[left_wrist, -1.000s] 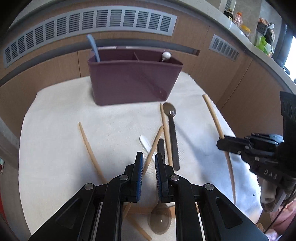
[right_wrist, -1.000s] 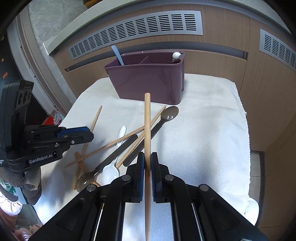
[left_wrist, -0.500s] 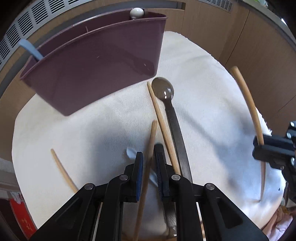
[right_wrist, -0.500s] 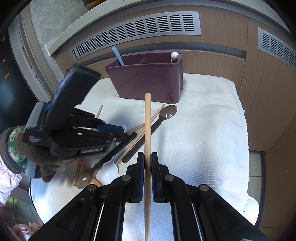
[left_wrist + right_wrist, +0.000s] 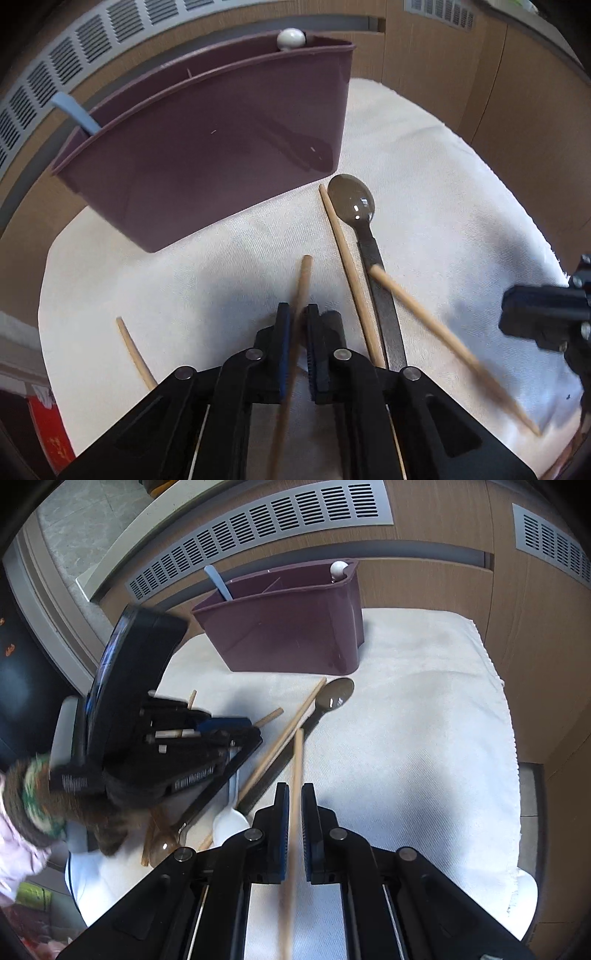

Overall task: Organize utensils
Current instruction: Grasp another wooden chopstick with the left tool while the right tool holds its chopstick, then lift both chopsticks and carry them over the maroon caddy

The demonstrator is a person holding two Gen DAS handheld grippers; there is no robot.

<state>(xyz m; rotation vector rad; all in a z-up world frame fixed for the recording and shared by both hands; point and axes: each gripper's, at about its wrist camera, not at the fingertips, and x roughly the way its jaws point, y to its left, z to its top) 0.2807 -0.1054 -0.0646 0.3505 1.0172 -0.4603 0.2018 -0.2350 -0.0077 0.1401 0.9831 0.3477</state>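
Left gripper (image 5: 299, 314): jaws nearly together, pinching a wooden chopstick (image 5: 301, 291) whose tip pokes out ahead of the fingertips; its lower length runs back between the jaws, motion-blurred. Right gripper (image 5: 294, 794): jaws narrow, with a second chopstick (image 5: 297, 760) between the pads, tip ahead and angled slightly up, shaft blurred below; grip appears closed on it. In the left wrist view this second chopstick lies diagonally to the right of the left gripper, crossing over the handle of a dark spoon (image 5: 352, 205). The spoon's bowl sits ahead and right of the left gripper, just beside the front corner of the maroon organizer (image 5: 207, 147). Another loose chopstick (image 5: 347, 266) lies alongside the spoon, just right of the left jaws. One more stick (image 5: 135, 354) lies to the left, apart. Organizer stands ahead of both grippers on the white cloth (image 5: 424, 746); a blue handle (image 5: 218, 581) leans in its left compartment, a white knob (image 5: 338, 568) shows at its right end. A white spoon (image 5: 231, 823) lies left of the right gripper.
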